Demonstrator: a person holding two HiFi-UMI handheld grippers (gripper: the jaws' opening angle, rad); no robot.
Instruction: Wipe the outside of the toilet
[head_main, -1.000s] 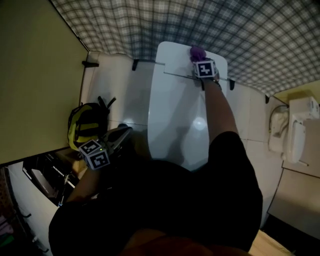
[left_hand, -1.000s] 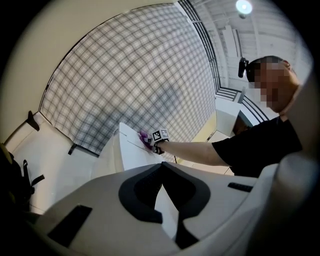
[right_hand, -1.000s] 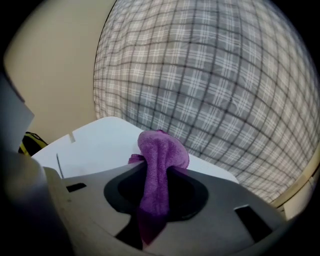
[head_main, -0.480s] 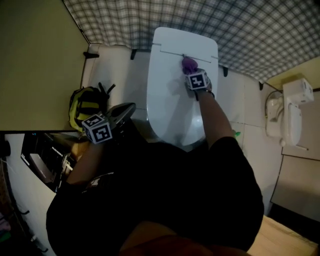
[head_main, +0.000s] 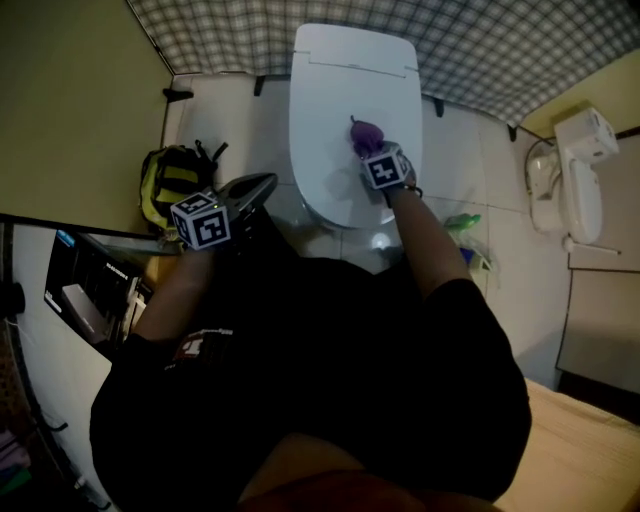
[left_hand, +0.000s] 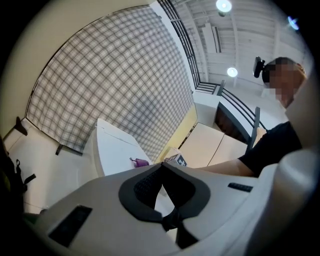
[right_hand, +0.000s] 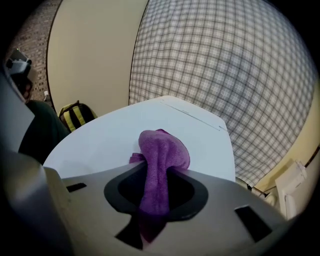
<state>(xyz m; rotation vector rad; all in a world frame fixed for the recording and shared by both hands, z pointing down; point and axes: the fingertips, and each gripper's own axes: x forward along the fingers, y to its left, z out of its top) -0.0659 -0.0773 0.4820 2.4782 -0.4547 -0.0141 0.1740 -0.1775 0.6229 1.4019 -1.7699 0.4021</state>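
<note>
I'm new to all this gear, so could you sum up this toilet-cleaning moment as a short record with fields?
Toilet: white, lid closed, against checked wall.
Right gripper: shut on purple cloth, on the lid.
Left gripper: shut, empty, held off left of the toilet.
Backpack: yellow and black, on floor left of toilet.

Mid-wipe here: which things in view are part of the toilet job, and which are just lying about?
In the job: white toilet with closed lid; purple terry cloth, clamped in the right gripper, resting on the lid.

Lying about: yellow-and-black backpack beside the toilet; small green object by the toilet base; left gripper, shut, empty, held aside.
</note>
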